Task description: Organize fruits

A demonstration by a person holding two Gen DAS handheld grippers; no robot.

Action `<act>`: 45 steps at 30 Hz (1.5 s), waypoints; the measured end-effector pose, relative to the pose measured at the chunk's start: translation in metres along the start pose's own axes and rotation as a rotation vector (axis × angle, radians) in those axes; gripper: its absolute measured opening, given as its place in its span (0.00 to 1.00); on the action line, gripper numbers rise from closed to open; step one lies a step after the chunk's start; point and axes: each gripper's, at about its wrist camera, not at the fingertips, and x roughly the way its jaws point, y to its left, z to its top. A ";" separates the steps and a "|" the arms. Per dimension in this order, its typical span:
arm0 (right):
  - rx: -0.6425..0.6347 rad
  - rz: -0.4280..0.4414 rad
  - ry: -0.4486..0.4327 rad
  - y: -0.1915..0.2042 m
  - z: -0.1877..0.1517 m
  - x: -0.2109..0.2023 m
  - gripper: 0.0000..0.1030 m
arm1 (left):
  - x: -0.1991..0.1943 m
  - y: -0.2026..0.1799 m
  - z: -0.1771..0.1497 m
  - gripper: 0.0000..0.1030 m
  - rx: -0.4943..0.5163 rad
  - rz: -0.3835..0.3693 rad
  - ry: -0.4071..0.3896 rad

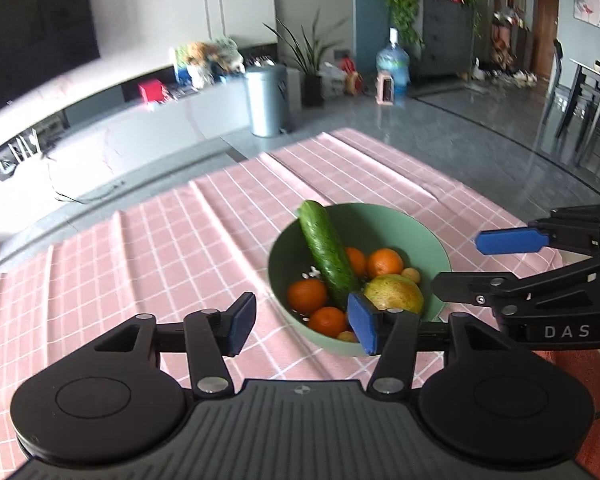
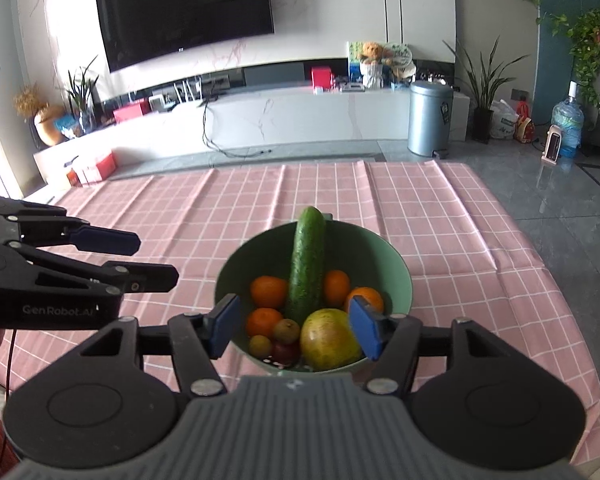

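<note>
A green bowl (image 1: 400, 224) (image 2: 396, 268) stands on the pink checked tablecloth. It holds a long cucumber (image 1: 328, 256) (image 2: 308, 264) leaning on the far rim, several oranges (image 1: 384, 262) (image 2: 268, 290), a large yellow-green fruit (image 1: 394, 292) (image 2: 328, 338) and small brownish and red fruits (image 2: 286, 330). My left gripper (image 1: 302, 326) is open and empty, low at the bowl's near left side. My right gripper (image 2: 296, 326) is open and empty, straddling the bowl's near rim. It also shows side-on in the left wrist view (image 1: 480, 268). The left gripper shows in the right wrist view (image 2: 148, 260).
The pink tablecloth (image 1: 160, 248) (image 2: 460, 240) covers the table, with creases running across it. Beyond the far edge lie a grey floor, a metal bin (image 2: 428, 120), a white TV bench (image 2: 300, 120) and potted plants.
</note>
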 end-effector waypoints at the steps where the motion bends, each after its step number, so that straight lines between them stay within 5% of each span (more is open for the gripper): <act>1: 0.006 -0.001 -0.014 0.003 -0.003 -0.006 0.58 | -0.004 0.000 -0.003 0.66 -0.002 0.016 -0.013; 11: 0.034 -0.052 -0.129 0.026 -0.038 -0.036 0.76 | -0.029 -0.008 -0.030 0.87 -0.015 0.161 -0.114; 20: -0.009 -0.088 -0.165 0.032 -0.065 -0.034 0.89 | -0.017 -0.009 -0.054 0.89 -0.041 0.194 -0.091; 45: 0.042 -0.079 -0.147 0.024 -0.078 -0.017 0.89 | 0.005 -0.003 -0.078 0.89 -0.069 0.180 0.012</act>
